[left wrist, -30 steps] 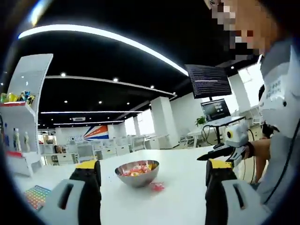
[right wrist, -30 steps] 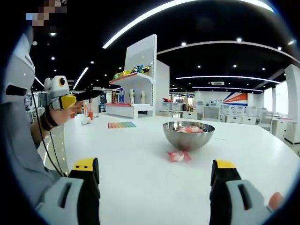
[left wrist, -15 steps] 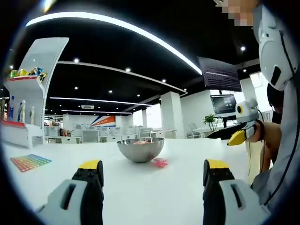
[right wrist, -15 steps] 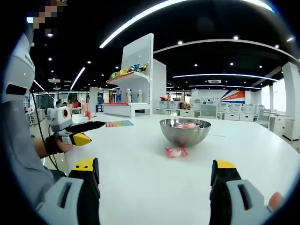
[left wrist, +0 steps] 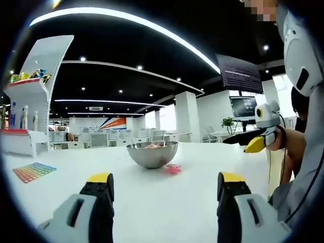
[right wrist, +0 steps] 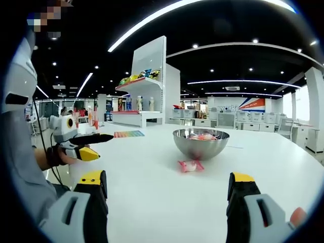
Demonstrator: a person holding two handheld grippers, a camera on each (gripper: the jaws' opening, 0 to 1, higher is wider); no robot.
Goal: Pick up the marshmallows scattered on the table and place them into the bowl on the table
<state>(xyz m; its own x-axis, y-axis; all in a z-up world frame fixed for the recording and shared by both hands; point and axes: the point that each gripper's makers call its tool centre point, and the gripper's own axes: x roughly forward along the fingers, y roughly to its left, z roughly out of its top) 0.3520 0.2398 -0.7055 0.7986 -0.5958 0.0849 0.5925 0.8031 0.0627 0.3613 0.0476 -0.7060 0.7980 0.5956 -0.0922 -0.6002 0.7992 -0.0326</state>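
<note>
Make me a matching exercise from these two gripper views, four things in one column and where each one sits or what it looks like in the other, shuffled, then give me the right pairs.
Things:
1. bowl
2. marshmallow
3. colour chart
4. shelf unit

Descriptions:
A. flat on the table, striped in many colours
B. shiny metal, with pink sweets inside
C. white, tall, with bright packets on its top shelf
D. pink, lying on the table just in front of the bowl

Pairs: 1-B, 2-D, 3-A, 4-C

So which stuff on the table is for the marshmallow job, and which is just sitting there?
For the job:
- bowl, with sweets already inside
- pink marshmallow on the table beside it
- left gripper and right gripper, both open

Just lying about:
- rainbow mat
- shelf with snacks
</note>
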